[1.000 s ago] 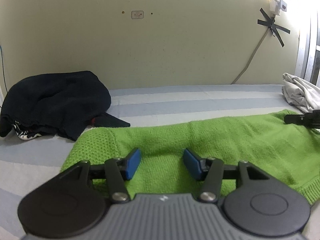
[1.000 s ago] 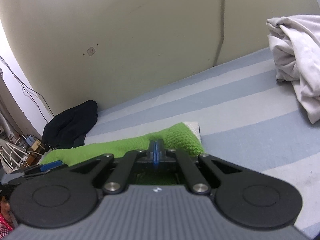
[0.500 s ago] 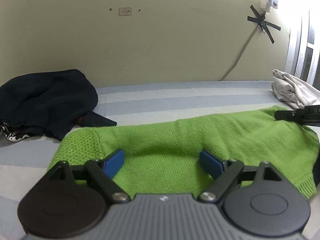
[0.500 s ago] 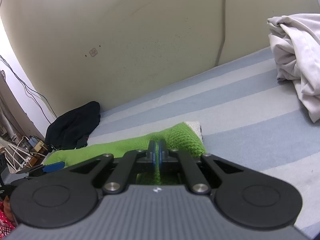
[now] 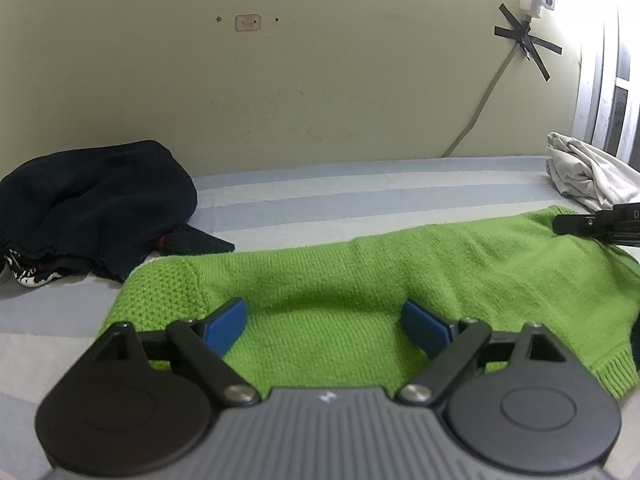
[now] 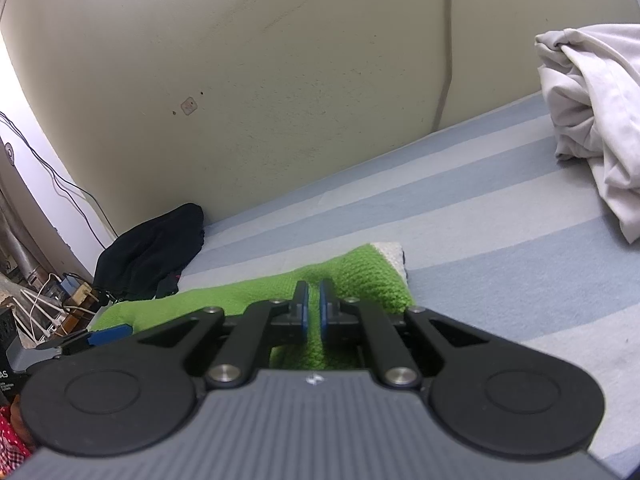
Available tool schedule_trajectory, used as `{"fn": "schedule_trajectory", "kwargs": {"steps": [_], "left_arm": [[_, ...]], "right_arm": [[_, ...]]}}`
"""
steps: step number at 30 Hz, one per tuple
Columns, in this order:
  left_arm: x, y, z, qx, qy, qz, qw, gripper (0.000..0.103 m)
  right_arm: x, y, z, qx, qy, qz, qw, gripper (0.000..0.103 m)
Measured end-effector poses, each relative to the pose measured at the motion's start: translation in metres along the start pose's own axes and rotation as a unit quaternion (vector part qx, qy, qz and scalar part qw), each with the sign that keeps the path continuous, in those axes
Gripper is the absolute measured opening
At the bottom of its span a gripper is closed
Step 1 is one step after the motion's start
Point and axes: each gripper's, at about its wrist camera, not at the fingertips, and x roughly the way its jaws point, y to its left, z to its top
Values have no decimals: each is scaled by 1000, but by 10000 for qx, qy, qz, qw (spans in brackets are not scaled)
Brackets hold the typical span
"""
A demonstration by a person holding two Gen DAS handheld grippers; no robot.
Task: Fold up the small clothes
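Note:
A green knitted sweater (image 5: pixel 340 272) lies spread across the striped bed. My left gripper (image 5: pixel 322 312) hovers low over its near edge, and its blue pads (image 5: pixel 226 322) are opening wide with only flat knit under them, nothing gripped. My right gripper (image 6: pixel 314 300) sits at the sweater's (image 6: pixel 360 276) right end, by a white ribbed edge. Its pads stand a sliver apart, pinching a ridge of green knit. In the left wrist view, the right gripper's finger (image 5: pixel 592 224) shows at the far right on the sweater. The left gripper's blue pad (image 6: pixel 108 334) shows in the right wrist view.
A heap of black clothes (image 5: pixel 92 200) lies at the back left against the wall. A bunched white garment (image 5: pixel 588 176) lies at the back right. The blue-striped sheet (image 5: pixel 360 200) is bare between them. Cables and chargers (image 6: pixel 40 304) sit beyond the bed's left end.
The left gripper's jaws have spread from half open to wide over the sweater. The right gripper's pads have parted by a sliver. Neither hand has shifted.

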Motion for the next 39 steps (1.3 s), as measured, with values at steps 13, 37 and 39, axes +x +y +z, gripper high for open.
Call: {"fn": "schedule_trajectory", "kwargs": {"steps": [13,37,39], "left_arm": [[0,-1,0,86,-5,2,10000,92],[-14,-1,-5,68,-297,-88,9995,103],[-18,3,-6,-25,-448,-171,9988,103]], "right_arm": [[0,1,0,3,-5,-3,10000,10],[-15,12,-8,-276,-267,-55,9992,41],[-23,18,-14,-393,-281,-84,9988,44]]}}
